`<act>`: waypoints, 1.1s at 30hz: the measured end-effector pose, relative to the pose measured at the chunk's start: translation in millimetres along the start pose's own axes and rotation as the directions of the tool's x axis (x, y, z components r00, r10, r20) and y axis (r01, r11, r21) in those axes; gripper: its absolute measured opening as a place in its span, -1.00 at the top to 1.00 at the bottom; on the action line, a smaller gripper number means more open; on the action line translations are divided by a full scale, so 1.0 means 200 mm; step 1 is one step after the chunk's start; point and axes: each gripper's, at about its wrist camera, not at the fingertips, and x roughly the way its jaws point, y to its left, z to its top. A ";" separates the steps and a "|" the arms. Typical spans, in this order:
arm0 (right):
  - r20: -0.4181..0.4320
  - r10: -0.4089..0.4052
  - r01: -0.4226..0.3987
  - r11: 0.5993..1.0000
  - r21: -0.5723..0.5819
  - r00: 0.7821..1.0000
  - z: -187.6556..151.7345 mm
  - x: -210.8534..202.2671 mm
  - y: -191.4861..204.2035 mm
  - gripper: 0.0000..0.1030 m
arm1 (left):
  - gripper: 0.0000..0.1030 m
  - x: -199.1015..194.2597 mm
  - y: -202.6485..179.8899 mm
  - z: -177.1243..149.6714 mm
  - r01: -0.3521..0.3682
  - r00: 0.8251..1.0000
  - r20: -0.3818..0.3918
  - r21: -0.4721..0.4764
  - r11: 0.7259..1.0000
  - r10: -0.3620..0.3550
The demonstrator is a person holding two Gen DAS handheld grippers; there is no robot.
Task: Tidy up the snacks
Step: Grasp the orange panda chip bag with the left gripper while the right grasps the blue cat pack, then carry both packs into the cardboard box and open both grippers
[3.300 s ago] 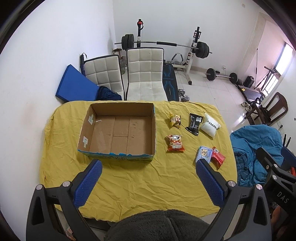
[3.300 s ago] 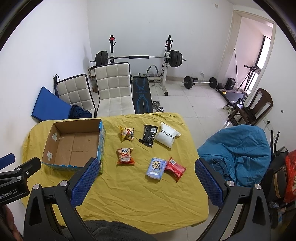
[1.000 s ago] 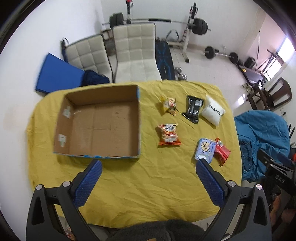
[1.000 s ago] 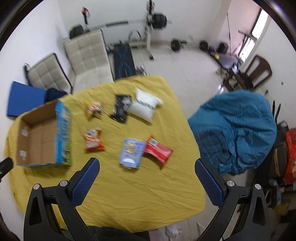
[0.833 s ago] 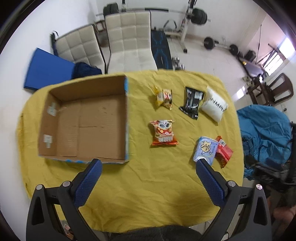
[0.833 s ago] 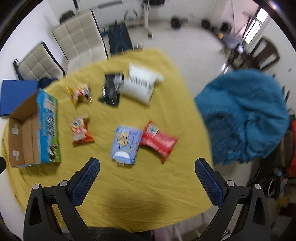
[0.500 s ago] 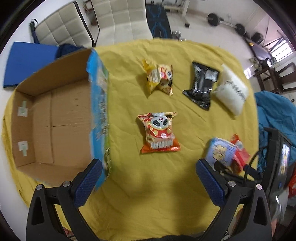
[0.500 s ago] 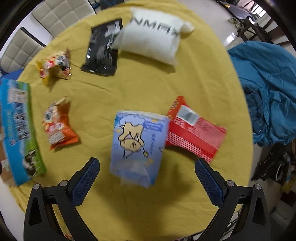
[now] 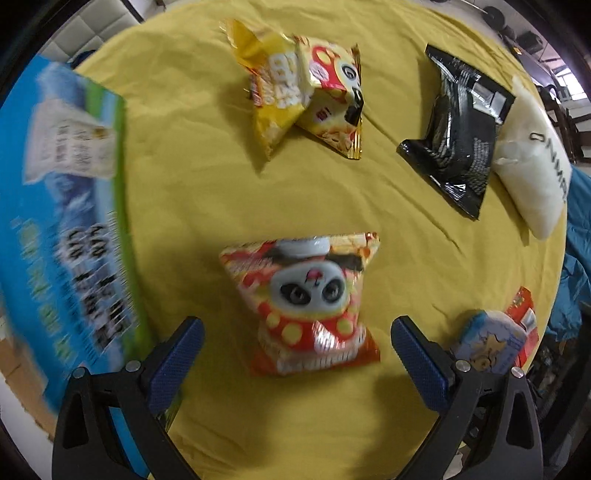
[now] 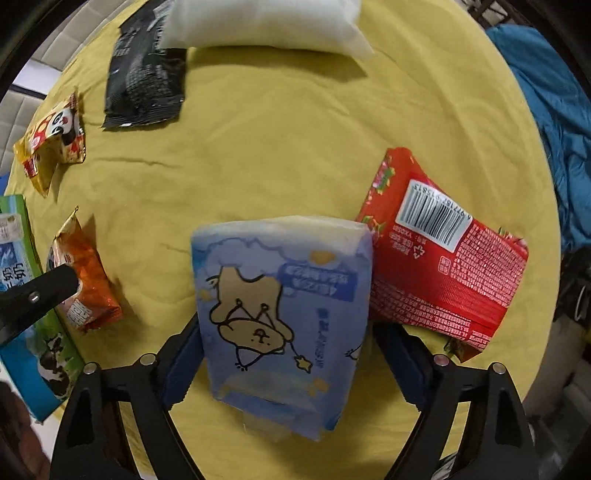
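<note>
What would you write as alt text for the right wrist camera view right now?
The open right gripper straddles a blue packet with a cartoon bear on a yellow tablecloth. A red packet lies against its right edge, with a black packet, a white pouch and two panda snack bags farther off.

My left wrist cam looks steeply down, close over the panda snack bag (image 9: 310,302) at lower center, box side (image 9: 62,221) at frame left. My right cam sits closer over the blue pack (image 10: 284,317), lower center. Both share the yellow cloth (image 9: 192,192), black pouch (image 9: 458,136) and white bag (image 9: 535,177).
</note>
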 end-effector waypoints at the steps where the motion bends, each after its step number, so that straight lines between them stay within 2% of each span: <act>1: 0.001 0.003 -0.003 1.000 0.002 1.000 -0.01 0.01 -0.01 -0.72 | -0.98 0.02 0.00 0.01 0.003 1.000 -0.008 0.001 1.000 -0.003; 3: -0.002 0.005 -0.005 1.000 0.002 1.000 -0.02 0.05 -0.02 -0.69 | -0.83 0.06 0.00 0.03 0.022 1.000 -0.022 0.006 1.000 -0.021; 4: -0.004 0.009 -0.009 1.000 0.003 1.000 -0.02 0.04 -0.02 -0.65 | -0.66 0.09 0.00 0.04 0.029 0.999 -0.031 0.006 1.000 -0.028; 5: -0.007 0.015 -0.015 1.000 0.005 1.000 -0.02 0.04 -0.03 -0.62 | -0.41 0.10 0.01 0.04 0.033 0.999 -0.039 0.006 0.999 -0.033; 7: -0.007 0.022 -0.022 1.000 0.003 1.000 -0.02 0.04 -0.05 -0.46 | -0.12 0.15 0.02 0.05 0.048 0.997 -0.055 0.001 0.999 -0.047; 10: -0.007 0.024 -0.024 1.000 -0.005 1.000 -0.02 0.01 -0.04 -0.18 | 0.05 0.18 0.03 0.03 0.037 0.999 -0.033 0.000 0.999 -0.037; 11: -0.006 0.023 -0.023 1.000 -0.005 1.000 -0.02 0.00 -0.05 -0.15 | 0.11 0.18 0.03 0.01 0.037 0.999 -0.025 0.004 0.999 -0.037; 16: 0.005 0.021 -0.021 0.999 -0.030 1.000 -0.05 -0.02 -0.04 0.05 | 0.15 0.13 0.01 -0.08 0.020 1.000 0.020 0.014 1.000 -0.020; 20: 0.002 0.044 -0.043 0.997 -0.057 0.999 -0.12 -0.07 0.01 0.10 | 0.17 0.04 -0.01 -0.22 0.008 0.998 0.067 0.021 1.000 -0.010; 24: 0.018 0.074 -0.072 0.993 -0.094 0.997 -0.20 -0.16 -0.02 0.11 | 0.17 -0.07 0.04 -0.33 0.014 0.993 0.121 0.006 1.000 -0.015; 30: 0.060 0.139 -0.126 0.975 -0.180 0.989 -0.35 -0.40 0.04 0.13 | 0.17 -0.39 0.16 -0.55 0.081 0.973 0.219 -0.027 0.996 -0.074; 33: 0.088 0.184 -0.160 0.960 -0.228 0.979 -0.37 -0.60 0.11 0.13 | 0.17 -0.62 0.27 -0.54 0.114 0.959 0.263 -0.033 0.993 -0.101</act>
